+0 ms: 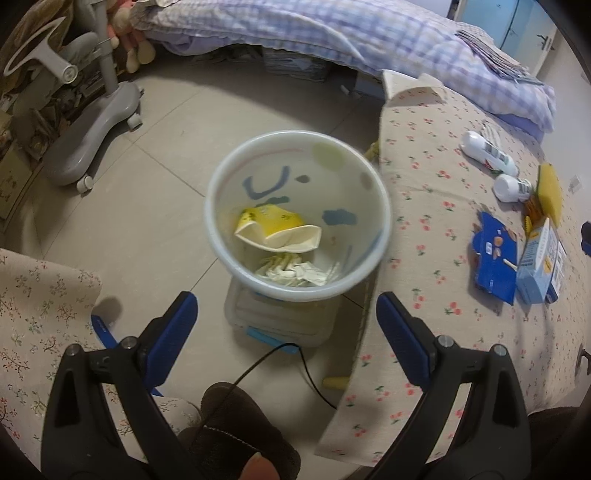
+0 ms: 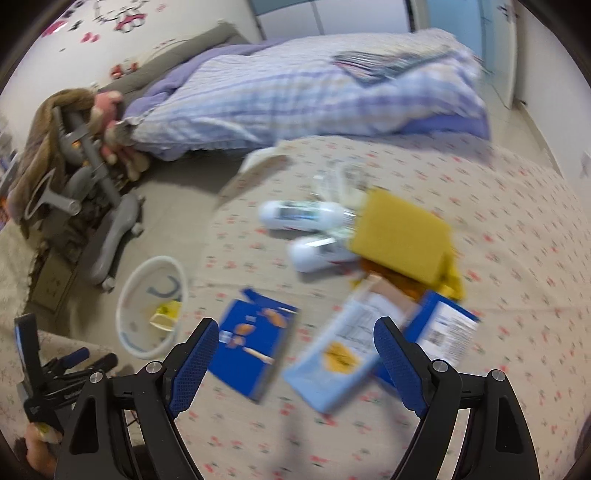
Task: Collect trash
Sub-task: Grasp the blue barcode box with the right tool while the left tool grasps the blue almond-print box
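Note:
A translucent white trash bin (image 1: pixel 343 184) stands on the floor by the table's edge, holding a crushed yellow paper cup (image 1: pixel 275 230) and crumpled tissue (image 1: pixel 295 273). My left gripper (image 1: pixel 286 301) hovers above the bin's near rim, open and empty. On the flowered tablecloth (image 2: pixel 517 258) lie a flattened dark blue box (image 2: pixel 255 354), a light blue carton (image 2: pixel 343 354), another blue box (image 2: pixel 447 325), two white bottles (image 2: pixel 301 216) and a yellow packet (image 2: pixel 399 240). My right gripper (image 2: pixel 295 326) hangs open and empty over the dark blue box and the carton. The bin (image 2: pixel 138 314) shows at lower left in the blurred right wrist view.
The bin rests on a clear plastic box (image 1: pixel 280 325). A black cable (image 1: pixel 291 354) runs across the floor near a dark slipper (image 1: pixel 240 424). A grey wheeled chair base (image 1: pixel 92 136) stands at left. A bed with a checked quilt (image 1: pixel 332 33) lies behind the table.

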{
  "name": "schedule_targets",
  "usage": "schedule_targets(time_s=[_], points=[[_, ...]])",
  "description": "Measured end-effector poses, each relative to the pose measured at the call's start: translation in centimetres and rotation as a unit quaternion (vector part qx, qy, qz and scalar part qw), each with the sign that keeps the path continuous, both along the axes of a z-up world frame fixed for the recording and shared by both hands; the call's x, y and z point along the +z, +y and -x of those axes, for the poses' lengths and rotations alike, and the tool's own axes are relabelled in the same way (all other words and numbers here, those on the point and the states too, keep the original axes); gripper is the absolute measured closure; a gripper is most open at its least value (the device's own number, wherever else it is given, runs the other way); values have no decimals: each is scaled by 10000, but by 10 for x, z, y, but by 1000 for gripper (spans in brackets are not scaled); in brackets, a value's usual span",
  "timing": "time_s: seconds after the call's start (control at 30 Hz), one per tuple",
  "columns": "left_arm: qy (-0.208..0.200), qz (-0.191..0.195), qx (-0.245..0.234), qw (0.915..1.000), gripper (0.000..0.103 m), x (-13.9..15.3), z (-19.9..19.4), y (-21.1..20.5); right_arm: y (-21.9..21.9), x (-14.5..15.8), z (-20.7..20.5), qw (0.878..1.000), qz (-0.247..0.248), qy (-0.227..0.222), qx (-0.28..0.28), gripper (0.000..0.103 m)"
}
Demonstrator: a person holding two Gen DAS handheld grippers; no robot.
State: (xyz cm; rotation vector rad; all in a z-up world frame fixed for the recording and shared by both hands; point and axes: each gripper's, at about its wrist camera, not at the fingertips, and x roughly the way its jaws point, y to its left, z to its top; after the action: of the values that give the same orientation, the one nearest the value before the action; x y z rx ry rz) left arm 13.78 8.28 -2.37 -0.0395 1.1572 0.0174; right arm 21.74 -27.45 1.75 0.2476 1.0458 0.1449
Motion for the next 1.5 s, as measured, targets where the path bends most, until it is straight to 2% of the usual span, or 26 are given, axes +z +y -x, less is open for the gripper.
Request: schedule_targets(time_s=[0.23,0.47,0.63,0.9,0.97,1.07,1.33,1.5], points=[[37,23,-215,9998,6,1,-2,-31,-54,-29,5,9971,189,446,-592,16],[124,59,-422,9990,6,1,-6,-60,-80,-60,3,9906,302,950,-934,16],[166,78,-530,9984,6,0,-9,-78,-89,-79,-5,9859,73,1297,-1052,16],[270,161,-594,9977,6,-4,-15,-101,-80,-98,-19,9823,144,1550,-1045,16],[306,224,-638,9972,6,-5,-17,-108,-82,-98,-19,9822,145,1519,-1095,16],[365,327,-768,9958,6,-7,-19,-125,-84,-93,-19,9843,115,1414,-1049,33],[402,526,-1190,9907,6,-8,-27,-171,-104,-77,0,9877,-26,1206,-990,36],[344,622,-1285,9892,6,-12,-36,-188,-115,-67,15,9894,-47,1038,-1013,36]])
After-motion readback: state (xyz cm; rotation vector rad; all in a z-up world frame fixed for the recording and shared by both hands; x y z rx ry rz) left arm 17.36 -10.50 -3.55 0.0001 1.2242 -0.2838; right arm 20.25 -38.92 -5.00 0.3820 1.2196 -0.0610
